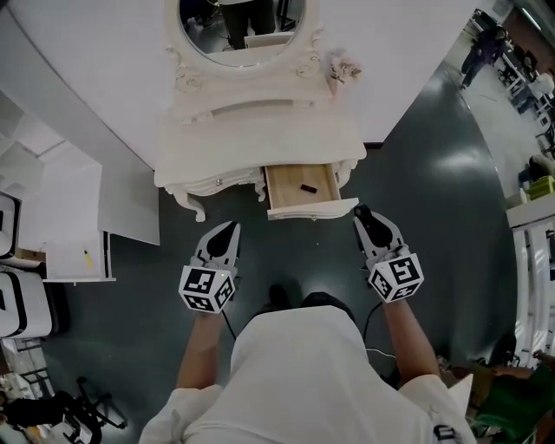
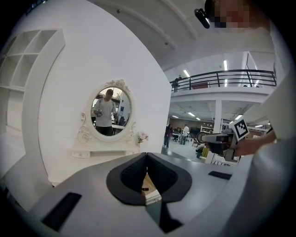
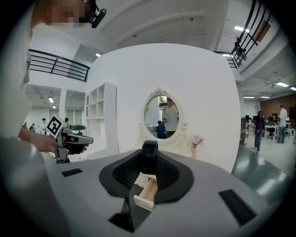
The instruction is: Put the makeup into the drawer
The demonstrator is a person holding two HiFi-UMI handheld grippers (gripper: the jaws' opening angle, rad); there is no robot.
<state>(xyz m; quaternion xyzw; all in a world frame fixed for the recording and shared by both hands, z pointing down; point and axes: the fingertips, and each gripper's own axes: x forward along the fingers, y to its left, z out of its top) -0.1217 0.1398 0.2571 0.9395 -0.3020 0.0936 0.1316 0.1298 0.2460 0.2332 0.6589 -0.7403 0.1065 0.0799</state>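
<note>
A white vanity table (image 1: 260, 143) has its right drawer (image 1: 284, 187) pulled open, showing a wooden floor. A small dark item (image 1: 307, 187) lies inside it. My right gripper (image 1: 362, 213) hovers just right of the drawer front, shut on a black round makeup piece (image 3: 149, 157) that stands upright between its pads. My left gripper (image 1: 231, 229) hangs left of the drawer, level with the other gripper, its jaws together and nothing in them. In the left gripper view the drawer (image 2: 149, 186) shows below the touching tips (image 2: 146, 155).
An oval mirror (image 1: 243, 26) tops the vanity, with a small flower vase (image 1: 340, 69) at its right. A white shelf unit (image 1: 78, 234) stands at the left on the dark floor (image 1: 434, 191). People walk in the hall at the far right.
</note>
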